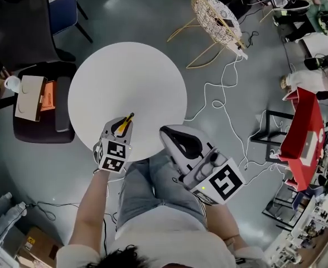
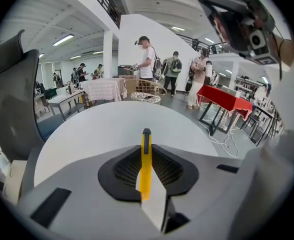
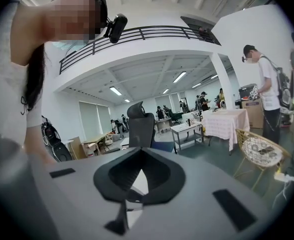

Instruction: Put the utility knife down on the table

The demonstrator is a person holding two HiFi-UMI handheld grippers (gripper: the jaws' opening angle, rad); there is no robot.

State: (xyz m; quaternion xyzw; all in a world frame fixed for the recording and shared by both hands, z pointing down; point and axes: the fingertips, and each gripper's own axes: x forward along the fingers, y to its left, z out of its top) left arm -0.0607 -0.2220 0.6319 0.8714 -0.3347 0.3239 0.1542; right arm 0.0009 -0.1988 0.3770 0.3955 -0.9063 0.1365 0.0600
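In the head view a yellow utility knife (image 1: 125,123) with a black tip sticks out of my left gripper (image 1: 123,127), which is shut on it over the near edge of the round white table (image 1: 128,88). The left gripper view shows the utility knife (image 2: 145,159) standing upright between the closed jaws of the left gripper (image 2: 147,181), pointing out over the table top (image 2: 112,129). My right gripper (image 1: 172,135) hovers off the table above the person's lap, to the right of the left one. In its own view the right gripper (image 3: 136,186) is shut with nothing held.
A black office chair (image 1: 38,102) left of the table carries a cup (image 1: 11,83) and a flat box (image 1: 30,96). A gold wire chair (image 1: 217,18) stands beyond the table, white cables (image 1: 225,102) trail on the floor, and a red table (image 1: 303,130) is at right.
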